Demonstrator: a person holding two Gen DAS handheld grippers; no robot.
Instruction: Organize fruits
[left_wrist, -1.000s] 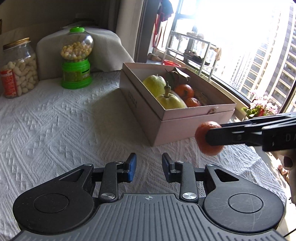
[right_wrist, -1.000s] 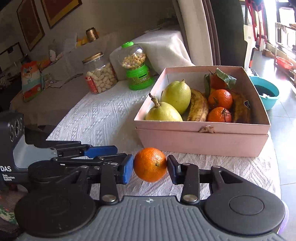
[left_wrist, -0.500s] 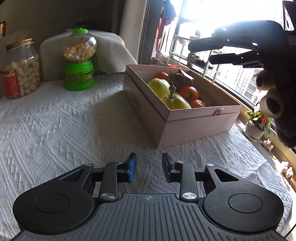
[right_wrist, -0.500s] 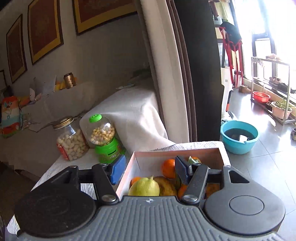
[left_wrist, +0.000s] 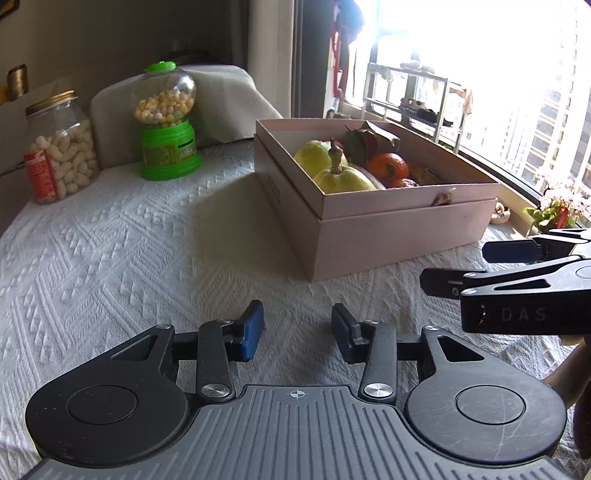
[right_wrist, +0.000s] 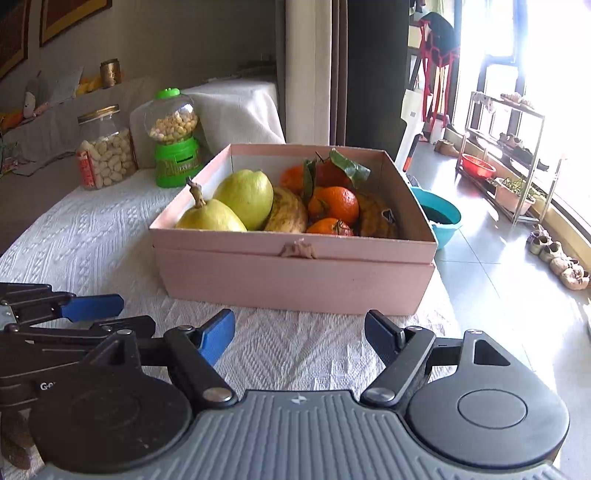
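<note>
A pink cardboard box (left_wrist: 406, 199) (right_wrist: 295, 266) stands on the white tablecloth. It holds two yellow-green pears (right_wrist: 247, 195), bananas (right_wrist: 286, 214) and several oranges (right_wrist: 334, 205), some with leaves. My right gripper (right_wrist: 301, 332) hovers low in front of the box's near wall, its jaws opening with nothing between them. It also shows at the right edge of the left wrist view as the right gripper (left_wrist: 458, 266). My left gripper (left_wrist: 297, 326) sits over the cloth, left of the box's corner, its jaws opening and empty. The left gripper (right_wrist: 122, 315) is just left of the right one.
A glass jar of pale snacks (left_wrist: 59, 147) and a green candy dispenser (left_wrist: 166, 125) stand at the table's back left. The table's right edge runs just past the box. On the floor beyond are a teal basin (right_wrist: 439, 218) and a metal rack (right_wrist: 506, 158).
The right gripper held an orange in front of the box, rose over the box with jaws parted, and is now back down low and empty. The left jaws have spread wider.
</note>
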